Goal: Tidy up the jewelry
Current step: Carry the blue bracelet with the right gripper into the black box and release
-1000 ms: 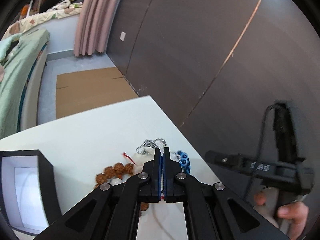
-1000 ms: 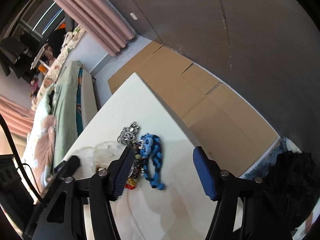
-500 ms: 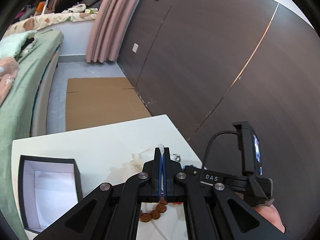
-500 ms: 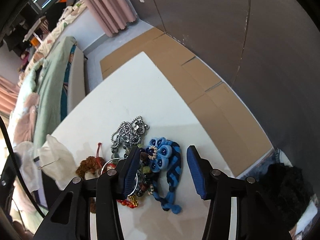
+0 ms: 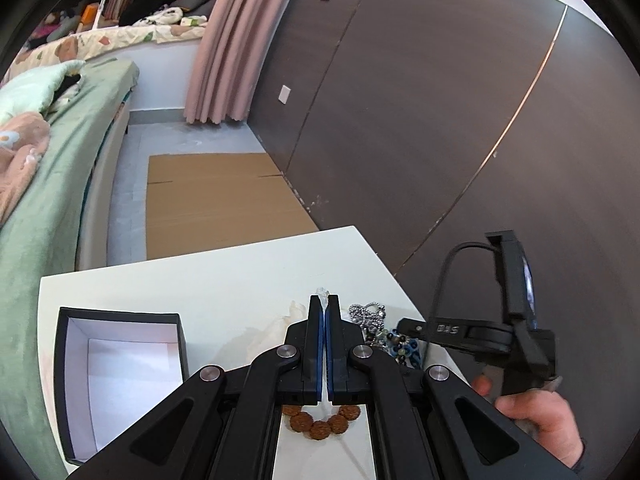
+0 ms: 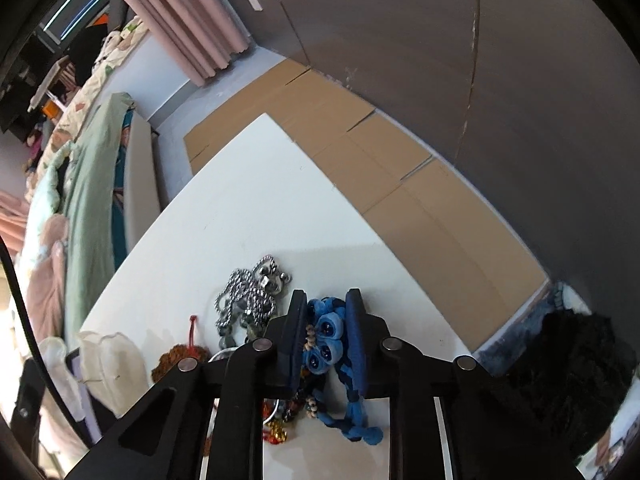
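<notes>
On the white worktop [image 6: 256, 216] the jewelry pile lay unsorted and the black box [image 5: 120, 376] held nothing. The right claw [image 6: 326, 312] had just been closing around the blue braided bracelet [image 6: 324, 340]; the left claw [image 5: 323, 312] pinched a clear bag [image 5: 322, 292].

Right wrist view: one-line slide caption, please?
Right gripper jaws, just closing, straddle the blue braided bracelet beside a silver chain on the white table.
</notes>
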Available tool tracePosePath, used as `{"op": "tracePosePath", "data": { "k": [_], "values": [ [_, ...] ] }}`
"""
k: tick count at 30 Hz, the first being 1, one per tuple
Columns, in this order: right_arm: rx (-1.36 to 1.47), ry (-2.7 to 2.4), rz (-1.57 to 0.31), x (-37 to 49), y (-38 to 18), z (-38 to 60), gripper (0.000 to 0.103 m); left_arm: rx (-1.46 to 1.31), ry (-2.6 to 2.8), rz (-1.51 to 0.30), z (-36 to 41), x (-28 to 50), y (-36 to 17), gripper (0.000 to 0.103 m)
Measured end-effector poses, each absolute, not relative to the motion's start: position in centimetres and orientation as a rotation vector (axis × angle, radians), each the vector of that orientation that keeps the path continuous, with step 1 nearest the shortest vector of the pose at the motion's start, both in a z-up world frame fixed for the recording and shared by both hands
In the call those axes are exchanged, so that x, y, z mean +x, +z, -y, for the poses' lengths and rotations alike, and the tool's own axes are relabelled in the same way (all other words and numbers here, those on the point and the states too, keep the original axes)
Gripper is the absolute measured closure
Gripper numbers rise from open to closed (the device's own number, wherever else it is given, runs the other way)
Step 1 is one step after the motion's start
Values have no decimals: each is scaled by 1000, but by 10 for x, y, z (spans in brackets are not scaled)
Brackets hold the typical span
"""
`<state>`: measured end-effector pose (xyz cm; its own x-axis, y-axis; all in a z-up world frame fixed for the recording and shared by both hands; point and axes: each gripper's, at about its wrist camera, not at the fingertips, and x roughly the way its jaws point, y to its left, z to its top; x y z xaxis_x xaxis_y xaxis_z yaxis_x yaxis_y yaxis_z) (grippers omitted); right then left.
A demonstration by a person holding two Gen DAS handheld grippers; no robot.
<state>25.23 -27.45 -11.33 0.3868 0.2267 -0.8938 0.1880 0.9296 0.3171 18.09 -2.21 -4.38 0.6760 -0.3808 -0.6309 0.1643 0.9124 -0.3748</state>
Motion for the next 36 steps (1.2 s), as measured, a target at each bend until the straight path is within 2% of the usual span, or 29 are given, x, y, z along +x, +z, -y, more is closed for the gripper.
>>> {"op": "tracePosePath", "data": {
  "k": [12,25,31,32,34,36],
  "values": [
    [535,197,-1071,228,-78,285,85,-317,-282,-697,2,153,-18,103],
    [589,456,-911,202,-38,226,85,-339,-174,-615,-47,120,0,103],
    [596,541,-885,197,-36,192,85,-368,-132,-659,-64,122,-4,102],
    [597,549,-883,197,-37,188,85,-366,-113,-670,-67,123,-6,100],
    [597,574,-882,197,-38,175,85,-379,-89,-688,-74,125,-11,85],
    [597,595,-885,196,-40,162,85,-416,-79,-691,-84,124,-13,31]
  ]
}}
